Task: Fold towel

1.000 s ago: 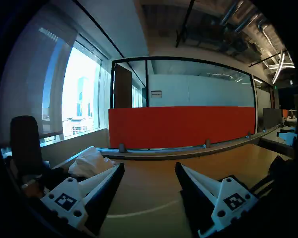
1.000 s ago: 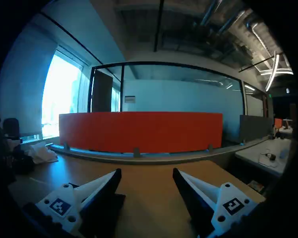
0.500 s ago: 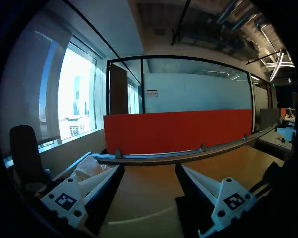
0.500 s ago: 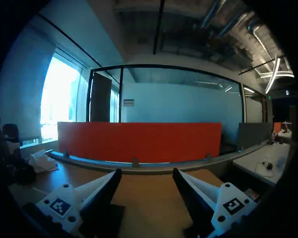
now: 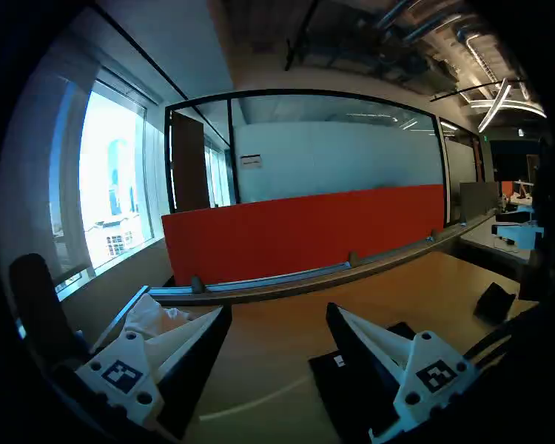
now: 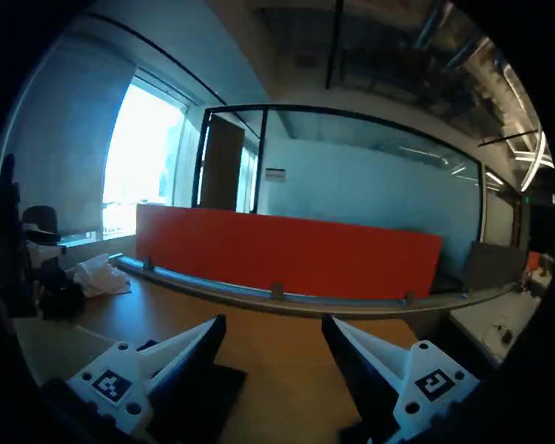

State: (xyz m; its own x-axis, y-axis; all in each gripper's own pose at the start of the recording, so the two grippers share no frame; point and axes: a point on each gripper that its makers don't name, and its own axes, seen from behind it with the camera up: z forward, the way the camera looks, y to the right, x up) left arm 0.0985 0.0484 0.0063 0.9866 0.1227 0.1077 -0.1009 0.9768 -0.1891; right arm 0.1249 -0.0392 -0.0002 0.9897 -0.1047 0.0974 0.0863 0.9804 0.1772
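Bench (image 5: 277,348): in front, below the left gripper (image 5: 276,308).
Towel (image 5: 344,374): flat on the bench's near part, partly under one finger of the left gripper.
Crumpled cloth (image 5: 148,322): on the bench's far left corner, just before the partition's left end.
Partition (image 5: 307,229): upright along the bench's back edge.
Glass wall (image 5: 337,155): behind the partition.
Window (image 5: 111,192): left of the bench, behind the chair (image 5: 37,311).
Second desk (image 5: 499,233): right, beyond the bench.

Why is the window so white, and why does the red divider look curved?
Left gripper view: the window is mostly washed out by daylight against a dimmer room, and the fisheye lens bends the divider. Right gripper view: same glare at the window, divider bowed too.
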